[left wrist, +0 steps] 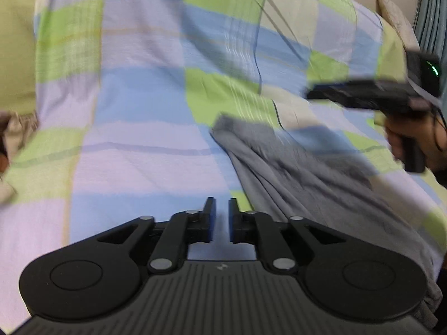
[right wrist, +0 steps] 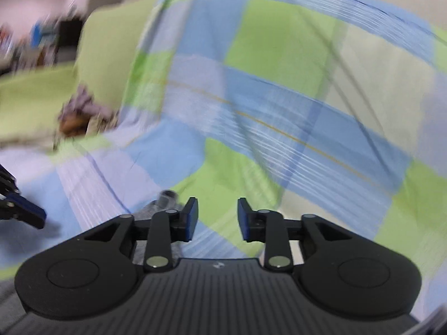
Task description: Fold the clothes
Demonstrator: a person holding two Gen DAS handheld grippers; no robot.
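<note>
A grey garment [left wrist: 293, 167] lies crumpled on a bed covered by a blue, green and lilac checked sheet [left wrist: 139, 97]. In the left wrist view my left gripper [left wrist: 222, 209] hovers over the sheet just left of the garment, jaws a little apart with nothing between them. My right gripper [left wrist: 315, 95] is above the garment's far side, held by a hand [left wrist: 405, 142]. In the right wrist view my right gripper [right wrist: 218, 209] stands open and empty over the sheet [right wrist: 251, 111]. A bit of the grey garment [right wrist: 164, 198] shows behind its left finger. The left gripper [right wrist: 39, 216] is at the left edge.
A green pillow [right wrist: 106, 55] lies at the head of the bed, with a small pile of crumpled cloth [right wrist: 83, 109] beside it. A beige cushion [left wrist: 394, 16] sits at the far right corner. Both views are blurred.
</note>
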